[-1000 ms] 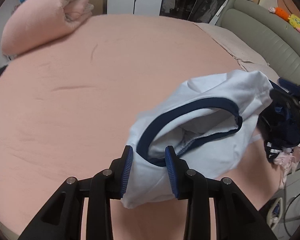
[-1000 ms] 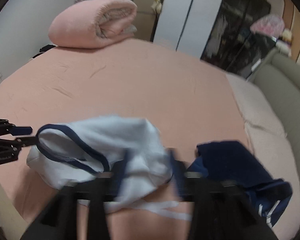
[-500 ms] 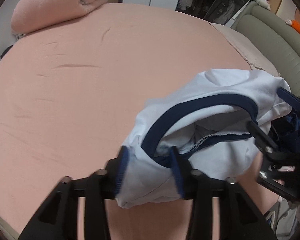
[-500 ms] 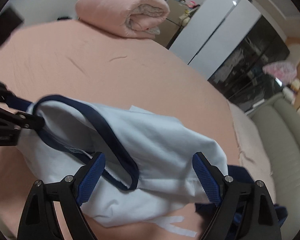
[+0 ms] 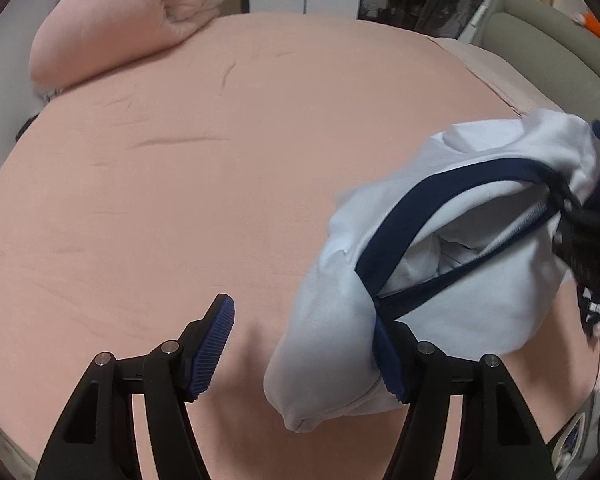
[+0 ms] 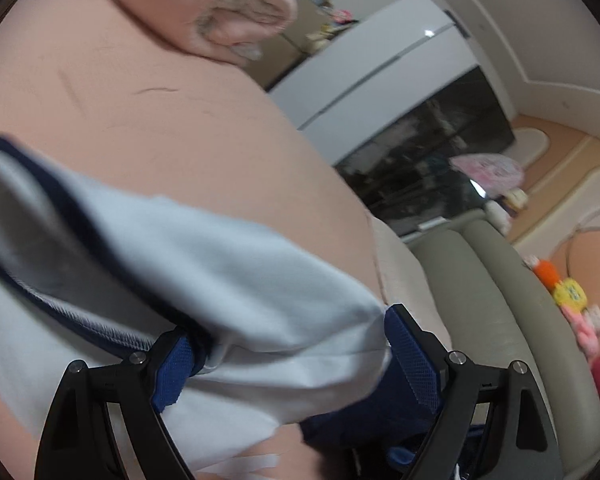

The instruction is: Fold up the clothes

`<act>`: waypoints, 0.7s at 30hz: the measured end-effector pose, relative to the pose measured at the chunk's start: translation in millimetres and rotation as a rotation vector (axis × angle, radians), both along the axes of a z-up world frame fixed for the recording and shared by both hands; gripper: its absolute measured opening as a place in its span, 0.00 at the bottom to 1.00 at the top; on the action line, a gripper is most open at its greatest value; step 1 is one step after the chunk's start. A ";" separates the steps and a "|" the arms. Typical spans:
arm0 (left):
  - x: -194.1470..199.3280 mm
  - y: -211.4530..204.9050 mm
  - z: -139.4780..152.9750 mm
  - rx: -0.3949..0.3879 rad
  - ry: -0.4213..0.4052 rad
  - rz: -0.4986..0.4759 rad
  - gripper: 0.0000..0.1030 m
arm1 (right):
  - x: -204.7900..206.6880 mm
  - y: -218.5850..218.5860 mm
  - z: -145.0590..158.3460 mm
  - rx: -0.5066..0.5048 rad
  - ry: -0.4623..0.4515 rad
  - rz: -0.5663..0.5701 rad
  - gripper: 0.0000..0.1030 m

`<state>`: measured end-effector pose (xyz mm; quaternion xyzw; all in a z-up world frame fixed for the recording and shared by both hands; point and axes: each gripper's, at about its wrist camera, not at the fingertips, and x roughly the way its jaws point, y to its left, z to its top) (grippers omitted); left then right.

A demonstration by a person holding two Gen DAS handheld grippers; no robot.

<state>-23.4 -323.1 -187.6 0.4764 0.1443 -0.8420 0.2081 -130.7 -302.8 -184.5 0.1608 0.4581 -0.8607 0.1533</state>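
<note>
A pale blue garment (image 5: 452, 288) with navy trim (image 5: 440, 196) lies bunched on the pink bed (image 5: 180, 184) at the right. My left gripper (image 5: 300, 356) is open and its jaws are opening. The cloth's near end sags between them against the right pad (image 5: 388, 360), while the left pad (image 5: 214, 344) stands apart from it. My right gripper (image 6: 292, 364) stands wide open around the garment's (image 6: 228, 272) other end, and cloth fills the gap between its pads. In the left wrist view the right gripper (image 5: 572, 220) shows as a dark blur at the neckline. A navy garment (image 6: 360, 420) lies under it.
A rolled pink blanket (image 5: 112, 28) sits at the bed's far left corner. A grey-green padded headboard (image 6: 500, 300) curves along the right side, with plush toys (image 6: 568, 292) behind it. White and dark wardrobe doors (image 6: 380, 76) stand beyond the bed.
My left gripper's jaws have spread and let go of the garment's near end. My right gripper has dropped and rolled, and now straddles the other end of the cloth.
</note>
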 end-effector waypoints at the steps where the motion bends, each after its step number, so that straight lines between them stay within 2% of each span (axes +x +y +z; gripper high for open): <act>1: -0.2 2.4 2.8 -0.005 0.004 -0.001 0.62 | -1.1 1.9 3.5 -0.011 0.004 -0.008 0.86; 3: -0.7 7.2 8.5 -0.014 0.012 -0.003 0.62 | -2.3 5.6 10.8 -0.032 0.012 -0.017 0.86; 4: -1.5 8.8 11.7 -0.020 0.017 -0.005 0.62 | -1.5 7.0 14.7 -0.044 0.018 -0.012 0.80; 5: -3.1 9.5 16.2 -0.032 0.026 -0.012 0.62 | 0.8 8.4 18.7 -0.054 0.022 -0.004 0.64; 7: -5.8 14.5 26.1 -0.067 0.038 -0.031 0.62 | 5.2 9.9 26.8 -0.071 0.033 0.013 0.48; 10: -13.1 17.8 38.2 -0.136 0.049 -0.043 0.62 | 4.0 10.1 40.0 -0.075 0.110 0.027 0.48; 12: -15.7 19.2 45.8 -0.126 0.060 -0.042 0.62 | 1.3 10.8 49.1 -0.084 0.138 0.028 0.48; 15: -19.2 17.4 53.5 -0.070 0.093 -0.038 0.62 | -2.0 14.4 64.5 -0.104 0.169 0.034 0.45; 16: -22.5 19.5 55.8 -0.053 0.101 -0.043 0.63 | -1.8 14.7 66.6 -0.098 0.182 0.043 0.37; 17: -24.8 23.2 60.1 -0.042 0.109 -0.055 0.63 | -0.6 14.7 67.1 -0.088 0.189 0.052 0.19; 18: -27.4 28.1 63.1 -0.052 0.112 -0.066 0.63 | 0.5 14.7 67.7 -0.077 0.197 0.061 0.07; 19: -29.9 33.0 66.1 -0.061 0.114 -0.077 0.63 | 1.7 14.6 68.3 -0.066 0.204 0.070 0.00; 21: -35.7 42.2 72.7 -0.082 0.118 -0.100 0.63 | 1.2 14.7 69.2 -0.064 0.179 0.080 0.01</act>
